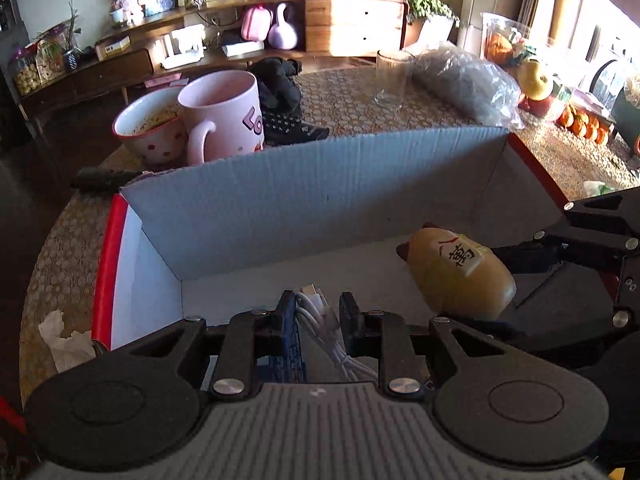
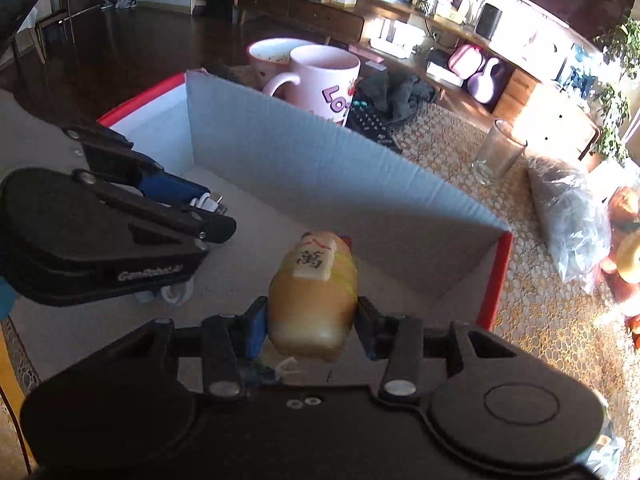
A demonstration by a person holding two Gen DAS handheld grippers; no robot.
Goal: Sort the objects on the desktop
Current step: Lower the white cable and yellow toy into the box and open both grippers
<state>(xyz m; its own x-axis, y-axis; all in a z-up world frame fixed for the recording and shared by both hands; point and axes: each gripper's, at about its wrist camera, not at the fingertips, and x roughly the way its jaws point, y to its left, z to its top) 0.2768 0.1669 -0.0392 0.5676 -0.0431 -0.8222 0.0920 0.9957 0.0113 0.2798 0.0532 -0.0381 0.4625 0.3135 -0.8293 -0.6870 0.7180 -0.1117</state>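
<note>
Two tongs hang over the open cardboard box (image 1: 320, 184): left tongs (image 1: 317, 314) clamped on a coiled white cable (image 1: 316, 312), right tongs (image 2: 310, 320) clamped on a tan cat figurine (image 2: 314, 300). Behind the box, a pink mug (image 1: 224, 116) stands on the counter (image 1: 344, 92).

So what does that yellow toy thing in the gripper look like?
Look inside the big cardboard box with red edges on the patterned table. Over its floor, the right gripper holds a rounded, tan-yellow figurine in its jaws. Unlike the white cable beside it, it has a pale tile with a black character on top.
</note>
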